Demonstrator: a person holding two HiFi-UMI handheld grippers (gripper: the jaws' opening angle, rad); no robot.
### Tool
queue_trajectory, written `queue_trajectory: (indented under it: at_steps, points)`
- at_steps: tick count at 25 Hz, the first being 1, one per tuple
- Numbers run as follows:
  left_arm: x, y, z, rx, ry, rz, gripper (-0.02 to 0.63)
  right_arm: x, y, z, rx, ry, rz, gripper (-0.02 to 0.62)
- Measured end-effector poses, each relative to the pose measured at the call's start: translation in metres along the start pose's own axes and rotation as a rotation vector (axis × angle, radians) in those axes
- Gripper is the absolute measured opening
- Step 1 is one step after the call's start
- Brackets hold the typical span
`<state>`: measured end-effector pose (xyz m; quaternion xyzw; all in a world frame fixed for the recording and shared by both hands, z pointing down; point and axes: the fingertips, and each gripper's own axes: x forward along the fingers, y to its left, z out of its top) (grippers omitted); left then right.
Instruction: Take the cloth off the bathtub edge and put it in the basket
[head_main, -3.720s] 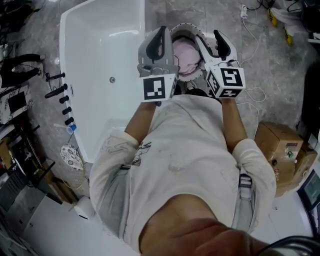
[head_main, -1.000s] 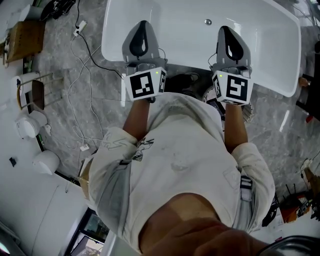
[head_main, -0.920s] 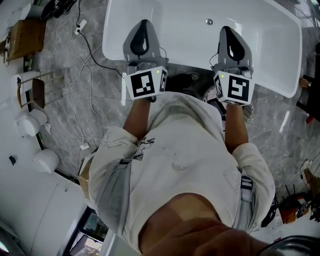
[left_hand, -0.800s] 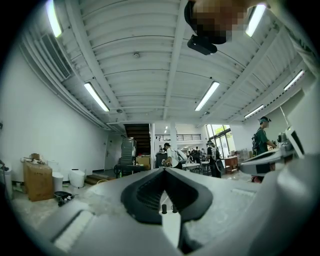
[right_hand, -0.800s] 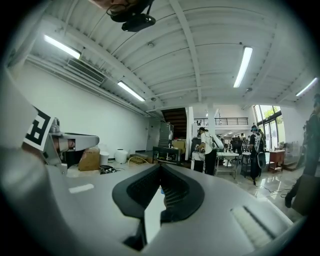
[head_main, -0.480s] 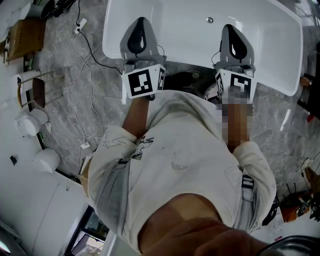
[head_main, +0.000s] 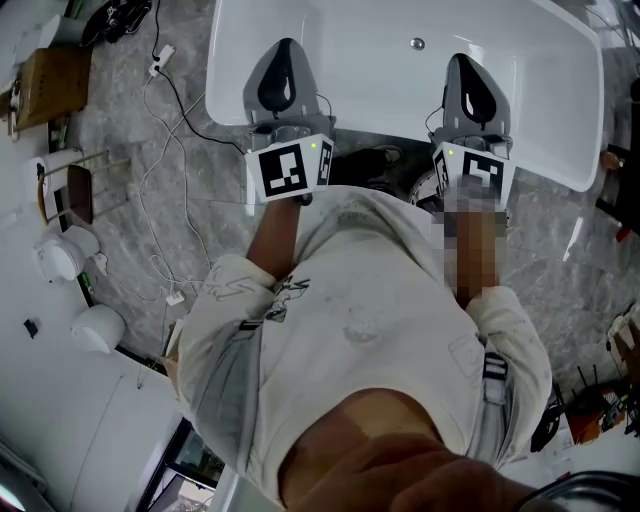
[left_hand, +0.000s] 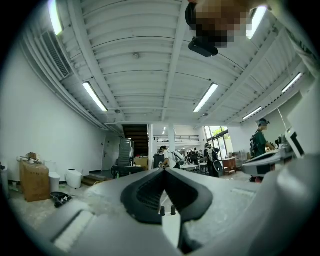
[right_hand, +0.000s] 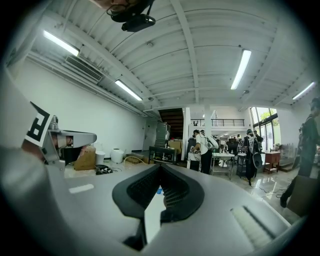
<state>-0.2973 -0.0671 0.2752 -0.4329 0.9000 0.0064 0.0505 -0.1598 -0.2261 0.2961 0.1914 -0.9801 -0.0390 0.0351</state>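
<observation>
Grey marble floor (head_main: 150, 210), white bathtub (head_main: 380, 50) ahead, left tool (head_main: 284, 50) and right tool (head_main: 466, 62) side by side at its near rim, both pressed together, pinching nothing

tub (head_main: 380, 70) wht | floor (head_main: 120, 140) gry marble | shirt (head_main: 360, 320) off-wht | box (head_main: 45, 62) brn

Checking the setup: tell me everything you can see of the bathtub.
The bathtub is white and glossy, with rounded corners and a broad rim. A round metal fitting sits inside it. It stands on the grey stone-look floor. The visible rim is bare; the left gripper and right gripper hide parts of the near edge.
</observation>
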Motion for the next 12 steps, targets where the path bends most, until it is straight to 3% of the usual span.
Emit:
queue_trajectory:
  at_steps: [12]
  points:
    - [0.01,-0.006,-0.005,0.001,0.006,-0.036,0.002,0.002,-0.017,-0.001,0.013,0.001,-0.053,0.002]
